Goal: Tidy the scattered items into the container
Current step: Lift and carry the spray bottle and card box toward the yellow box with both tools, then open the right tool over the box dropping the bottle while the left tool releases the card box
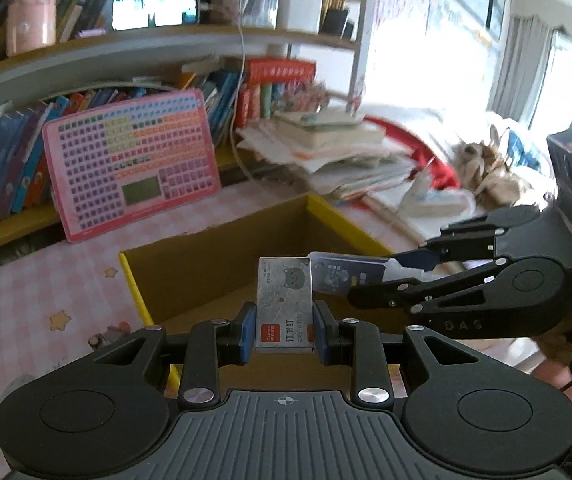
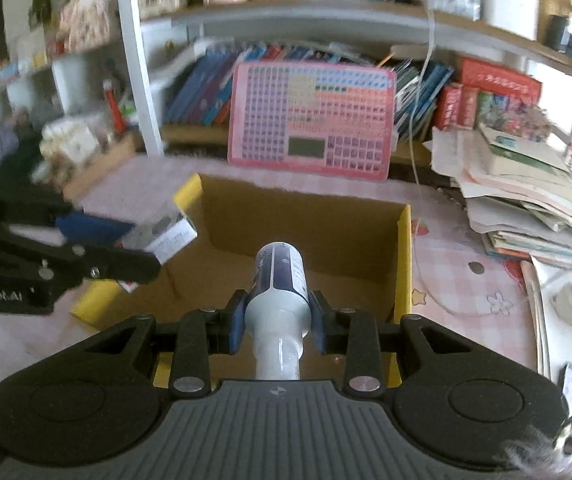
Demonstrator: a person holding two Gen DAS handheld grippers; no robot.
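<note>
An open cardboard box (image 1: 214, 264) with yellow rims stands on the pink checked tablecloth, right ahead in both views. My left gripper (image 1: 284, 320) is shut on a small staple box (image 1: 284, 300), white-grey with a cat picture and a red label, held above the box's near edge. From the right comes my right gripper (image 1: 374, 276), shut on a white and dark-blue bottle (image 1: 338, 276). In the right wrist view the right gripper (image 2: 278, 316) holds the bottle (image 2: 280, 276) over the cardboard box (image 2: 306, 216). The left gripper (image 2: 142, 246) with the staple box (image 2: 170, 236) is at its left corner.
A pink button board (image 1: 130, 168) leans on the bookshelf behind the box. A messy pile of books and papers (image 2: 526, 184) lies to the right. A white cable (image 2: 418, 128) hangs from the shelf. Small stickers or bits dot the tablecloth (image 1: 26, 300).
</note>
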